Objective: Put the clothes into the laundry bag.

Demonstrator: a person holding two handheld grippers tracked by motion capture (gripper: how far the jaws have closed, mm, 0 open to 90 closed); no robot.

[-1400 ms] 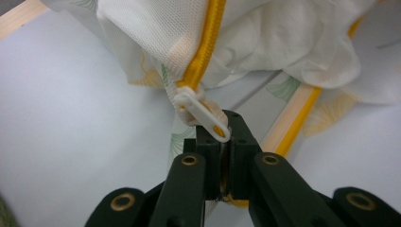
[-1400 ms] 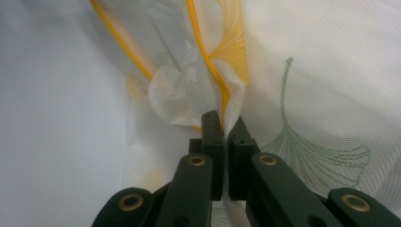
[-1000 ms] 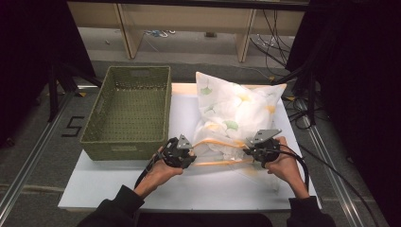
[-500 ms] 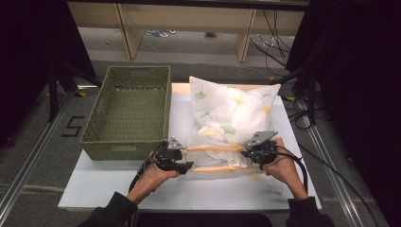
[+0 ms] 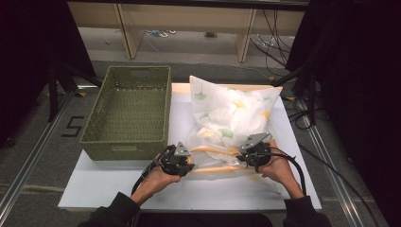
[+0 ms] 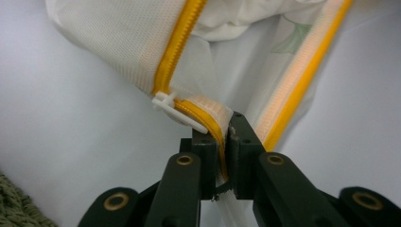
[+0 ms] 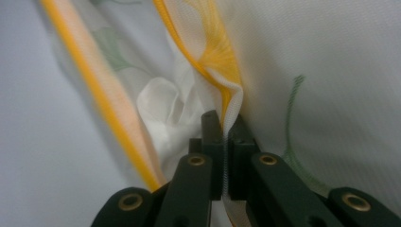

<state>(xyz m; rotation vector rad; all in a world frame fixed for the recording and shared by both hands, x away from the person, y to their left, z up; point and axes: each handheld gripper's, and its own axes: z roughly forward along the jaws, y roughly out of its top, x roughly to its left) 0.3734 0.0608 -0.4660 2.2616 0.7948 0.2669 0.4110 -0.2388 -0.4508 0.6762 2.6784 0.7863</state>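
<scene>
step: bag [image 5: 231, 113] mouth held at table [image 5: 118, 198] front edge | left gripper [image 6: 222, 137] just re-closed, pinching zipper [image 6: 177, 42] edge | right gripper [image 7: 222, 127] pinching bag | next: likely pull mouth wide

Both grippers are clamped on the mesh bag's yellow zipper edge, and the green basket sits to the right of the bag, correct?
Not quite: the basket sits left of the bag, as the high view shows. The rest holds: the left gripper and right gripper are each shut on the yellow zipper edge.
</scene>
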